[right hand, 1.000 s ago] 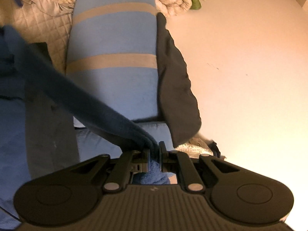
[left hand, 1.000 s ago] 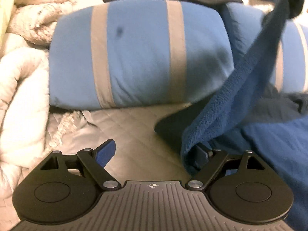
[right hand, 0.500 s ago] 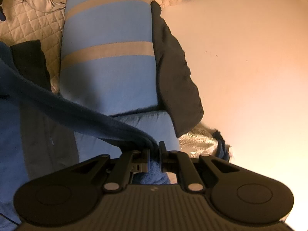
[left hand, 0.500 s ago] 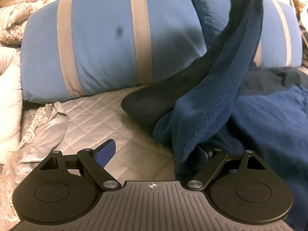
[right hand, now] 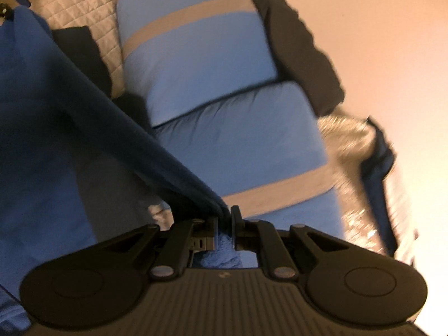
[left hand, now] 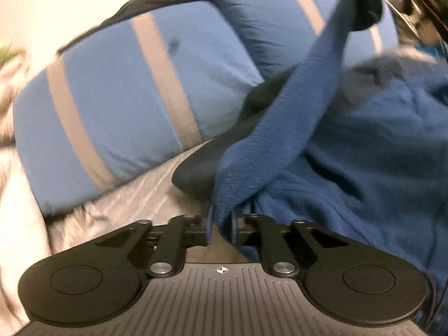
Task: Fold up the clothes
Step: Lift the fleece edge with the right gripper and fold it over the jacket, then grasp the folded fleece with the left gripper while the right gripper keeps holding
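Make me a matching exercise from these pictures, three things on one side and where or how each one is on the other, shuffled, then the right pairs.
Things:
1. blue fleece garment
2. striped pillow
3. quilted bedspread

States:
A. grey, lying under everything
B. light blue with tan bands
C. stretched between the left hand-held gripper and the right hand-held gripper

Pairs: 1-C, 2-B, 3-A

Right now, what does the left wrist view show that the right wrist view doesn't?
Left only: the left gripper shut on the fleece, with a dark spot on a pillow.

Right only: the right gripper shut on the fleece, and the bare wall.

Both: striped blue pillows, quilt and the fleece stretched taut.
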### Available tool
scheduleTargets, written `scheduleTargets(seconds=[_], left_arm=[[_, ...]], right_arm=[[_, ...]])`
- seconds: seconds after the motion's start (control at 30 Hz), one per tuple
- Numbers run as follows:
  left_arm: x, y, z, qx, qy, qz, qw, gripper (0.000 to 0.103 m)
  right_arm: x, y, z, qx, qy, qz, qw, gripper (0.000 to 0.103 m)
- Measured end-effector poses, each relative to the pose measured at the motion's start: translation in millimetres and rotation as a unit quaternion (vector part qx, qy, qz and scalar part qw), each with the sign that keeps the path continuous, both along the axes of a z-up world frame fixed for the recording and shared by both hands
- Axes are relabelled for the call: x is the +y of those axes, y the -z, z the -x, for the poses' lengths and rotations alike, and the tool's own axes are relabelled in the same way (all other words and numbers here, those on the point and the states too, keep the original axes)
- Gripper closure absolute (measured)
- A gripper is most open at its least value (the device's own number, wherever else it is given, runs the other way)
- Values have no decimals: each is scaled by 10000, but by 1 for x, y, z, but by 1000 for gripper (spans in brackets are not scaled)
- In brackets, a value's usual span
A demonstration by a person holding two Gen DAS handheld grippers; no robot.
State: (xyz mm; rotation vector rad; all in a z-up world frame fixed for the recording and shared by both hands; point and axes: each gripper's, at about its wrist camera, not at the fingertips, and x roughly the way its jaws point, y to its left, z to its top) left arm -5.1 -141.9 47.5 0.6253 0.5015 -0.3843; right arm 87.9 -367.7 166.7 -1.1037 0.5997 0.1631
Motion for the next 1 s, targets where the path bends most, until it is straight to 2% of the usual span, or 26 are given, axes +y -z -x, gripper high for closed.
scheduleTargets(seconds=[0.13,0.23,0.3,0.37,0.53,0.63,0.83,1.0], left_arm=[[-11,-5,4,-126,47,-76,9999,93],[-19,-5,4,-218,116,-196,9995,93],[-19,2,1,-250,115,-412,9988,93],[-17,14,-3,-247,106,-669,9974,93],[-9,43,-7,-200,53,-1251,9919,93],[-7,48,-9,-116,21,-1292,9915,93],[-7,46,-9,-97,101,-1449,9893,93],[-7,46,-4,-212,245,-1649,9858,92]], right_arm=[[-17,16,1,174,43,-2,9998,95],[-26,28,5,-136,-52,434,9990,95],[-30,39,16,-377,-178,718,9965,96],[-34,58,37,-413,-310,843,9951,96],[-28,133,104,163,-759,1022,9917,96],[-16,168,137,518,-934,994,9893,97],[1,189,167,1259,-885,793,9849,97],[9,182,174,1714,-768,598,9804,97]])
